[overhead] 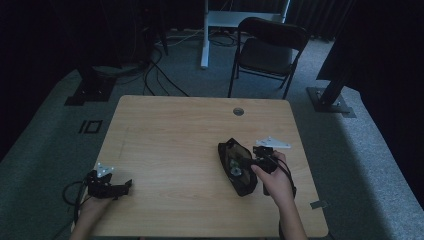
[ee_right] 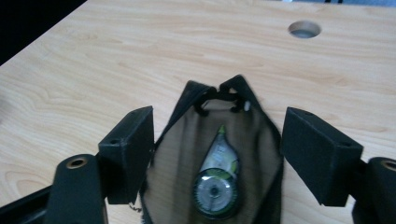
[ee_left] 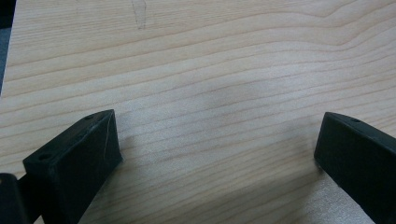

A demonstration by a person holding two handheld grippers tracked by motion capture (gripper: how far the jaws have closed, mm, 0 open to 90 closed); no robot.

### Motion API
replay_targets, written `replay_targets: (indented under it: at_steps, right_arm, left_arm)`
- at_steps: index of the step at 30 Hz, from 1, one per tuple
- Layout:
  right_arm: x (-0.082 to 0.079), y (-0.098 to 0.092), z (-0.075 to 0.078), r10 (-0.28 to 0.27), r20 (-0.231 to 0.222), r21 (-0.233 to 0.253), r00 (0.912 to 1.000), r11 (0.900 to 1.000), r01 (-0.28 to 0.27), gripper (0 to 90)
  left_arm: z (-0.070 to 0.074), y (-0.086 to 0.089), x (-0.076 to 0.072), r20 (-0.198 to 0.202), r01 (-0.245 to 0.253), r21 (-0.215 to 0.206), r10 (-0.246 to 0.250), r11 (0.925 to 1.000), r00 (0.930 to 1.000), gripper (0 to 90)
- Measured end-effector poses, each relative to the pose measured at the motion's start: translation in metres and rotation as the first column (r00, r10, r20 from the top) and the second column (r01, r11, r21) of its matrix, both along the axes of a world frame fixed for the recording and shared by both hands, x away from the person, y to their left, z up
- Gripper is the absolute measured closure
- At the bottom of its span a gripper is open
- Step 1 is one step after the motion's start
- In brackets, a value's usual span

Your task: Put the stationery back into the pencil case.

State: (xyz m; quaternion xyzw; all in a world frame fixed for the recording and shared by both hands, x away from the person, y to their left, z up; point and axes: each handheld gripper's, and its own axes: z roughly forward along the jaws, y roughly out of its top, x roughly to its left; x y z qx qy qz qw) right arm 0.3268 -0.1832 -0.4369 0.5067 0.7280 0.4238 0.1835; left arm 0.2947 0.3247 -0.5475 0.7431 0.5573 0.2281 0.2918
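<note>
At the near left corner of the surface [overhead: 165, 130], the left gripper [overhead: 120, 187] lies low over bare wood, held in the person's left hand [overhead: 95, 202]. Its jaws stand wide apart with nothing between them; the left gripper view looks along them onto plain wood grain. It seems parked there, out of the way, since the work sits on the other side.

Toward the near right part of the surface, the right hand [overhead: 274, 181] holds the right gripper [overhead: 248, 162] at the mouth of a black pouch [overhead: 235, 167]. The pouch lies flat with its opening gaping upward. In the right gripper view the jaws are spread, one on each side of the pouch [ee_right: 187, 154], the left one close against its rim; I cannot tell whether it touches. They pinch nothing. Inside, on the tan lining, rests a correction tape dispenser [ee_right: 217, 179], its round wheel nearer the camera and its green tip pointing toward the zip end. Straddling the opening this way looks suited either to drawing the rim shut or to reaching in for the dispenser.

Farther on, near the far edge, a round cable hole [overhead: 238, 111] is cut into the surface. Beyond it a folding chair [overhead: 267, 50] stands on the carpet.
</note>
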Motion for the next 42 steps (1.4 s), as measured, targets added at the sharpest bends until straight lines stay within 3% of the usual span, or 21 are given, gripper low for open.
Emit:
replay_targets:
  at_steps: [13, 24, 33, 42]
  right_arm:
    - [-0.009, -0.033, -0.003, -0.006, 0.064, -0.02, 0.9979, 1.0, 0.007, 19.4]
    - [-0.022, -0.063, -0.017, -0.03, 0.069, -0.001, 0.9972, 1.0, 0.03, 18.0]
    - [-0.032, -0.082, -0.044, -0.02, 0.042, -0.059, 0.9989, 0.998, 0.022, 17.9]
    - [-0.035, -0.096, -0.077, -0.034, 0.027, -0.075, 0.999, 0.997, 0.036, 17.9]
  left_arm:
    - [0.0, 0.0, 0.0, 0.0, 0.0, 0.0, 0.0, 1.0, 1.0, 0.4]
    - [0.0, 0.0, 0.0, 0.002, 0.0, -0.001, 0.0, 1.0, 1.0, 0.4]
    - [0.0, 0.0, 0.0, 0.001, 0.001, 0.001, -0.001, 1.0, 1.0, 0.4]
    - [0.0, 0.0, 0.0, 0.0, 0.001, 0.001, -0.001, 1.0, 1.0, 0.4]
